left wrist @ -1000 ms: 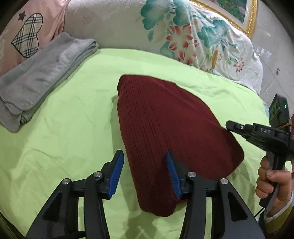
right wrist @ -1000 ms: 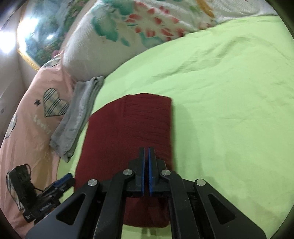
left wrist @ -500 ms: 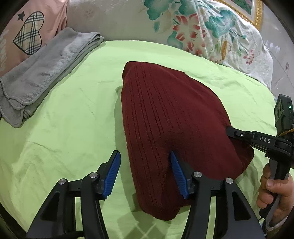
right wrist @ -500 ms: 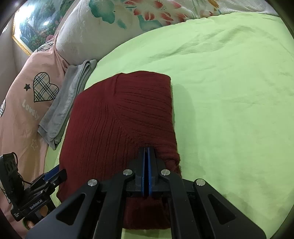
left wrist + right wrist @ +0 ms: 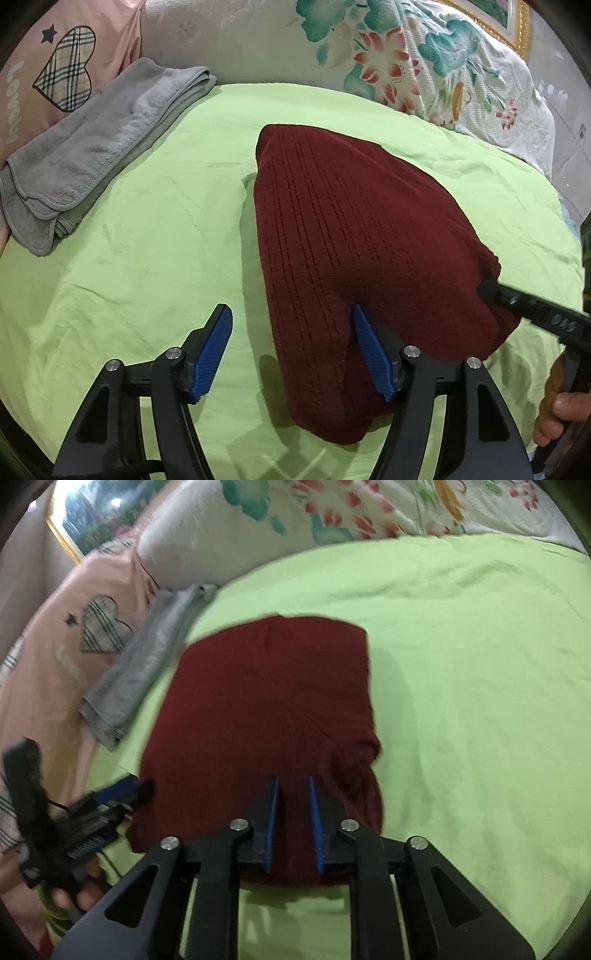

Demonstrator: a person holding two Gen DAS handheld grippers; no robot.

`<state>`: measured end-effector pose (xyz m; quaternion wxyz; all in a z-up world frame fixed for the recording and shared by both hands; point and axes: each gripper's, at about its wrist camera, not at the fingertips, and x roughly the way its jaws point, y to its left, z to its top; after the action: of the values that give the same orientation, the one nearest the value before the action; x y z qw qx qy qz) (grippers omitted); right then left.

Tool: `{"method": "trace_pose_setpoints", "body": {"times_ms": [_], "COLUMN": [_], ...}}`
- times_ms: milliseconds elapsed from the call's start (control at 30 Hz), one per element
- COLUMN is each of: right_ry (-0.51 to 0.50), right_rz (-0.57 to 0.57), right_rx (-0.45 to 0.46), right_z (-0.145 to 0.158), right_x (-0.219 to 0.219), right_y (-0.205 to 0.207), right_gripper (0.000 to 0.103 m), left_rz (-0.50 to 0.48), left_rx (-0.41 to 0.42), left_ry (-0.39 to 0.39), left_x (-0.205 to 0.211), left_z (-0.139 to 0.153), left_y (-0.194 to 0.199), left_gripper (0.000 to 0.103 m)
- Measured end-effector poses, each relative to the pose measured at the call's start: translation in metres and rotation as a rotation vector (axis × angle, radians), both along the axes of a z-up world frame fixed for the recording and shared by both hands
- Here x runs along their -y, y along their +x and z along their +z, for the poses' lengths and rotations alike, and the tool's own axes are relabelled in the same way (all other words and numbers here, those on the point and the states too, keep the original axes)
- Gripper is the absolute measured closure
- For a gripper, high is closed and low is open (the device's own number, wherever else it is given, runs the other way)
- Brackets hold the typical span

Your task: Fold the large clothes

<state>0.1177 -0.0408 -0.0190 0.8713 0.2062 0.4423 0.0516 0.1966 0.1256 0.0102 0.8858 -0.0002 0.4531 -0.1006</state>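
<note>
A dark red ribbed sweater (image 5: 354, 258) lies folded into a compact block on the green bedsheet (image 5: 147, 251). It also shows in the right wrist view (image 5: 266, 709). My left gripper (image 5: 291, 343) is open, straddling the sweater's near left edge, one pad on the sheet and one against the knit. My right gripper (image 5: 293, 805) is open a little, its blue pads just over the sweater's near edge. In the left wrist view the right gripper (image 5: 491, 290) touches the sweater's right corner.
A folded grey towel (image 5: 96, 155) lies at the left on the sheet. A pink pillow with a plaid heart (image 5: 55, 74) and a white floral pillow (image 5: 369, 59) line the far side. Bare green sheet (image 5: 480, 686) spreads to the right.
My right gripper was shut at the sweater's near edge and has opened a little. Both grippers have moved closer to the sweater. The left gripper stays open.
</note>
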Motion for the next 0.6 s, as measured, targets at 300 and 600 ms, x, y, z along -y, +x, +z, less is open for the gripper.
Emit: {"method": "trace_pose_setpoints", "body": {"times_ms": [300, 600], "right_ry": [0.043, 0.046], "right_rz": [0.02, 0.021], "right_rx": [0.053, 0.023], "right_z": [0.013, -0.003], "right_x": [0.003, 0.004], "right_y": [-0.017, -0.017], "right_gripper": [0.081, 0.078], "left_rz": [-0.04, -0.134], "left_rx": [-0.014, 0.042], "left_ry": [-0.216, -0.038], "left_x": [-0.038, -0.004], "left_z": [0.007, -0.007], "left_y": [-0.029, -0.067], "left_gripper": [0.032, 0.025]}}
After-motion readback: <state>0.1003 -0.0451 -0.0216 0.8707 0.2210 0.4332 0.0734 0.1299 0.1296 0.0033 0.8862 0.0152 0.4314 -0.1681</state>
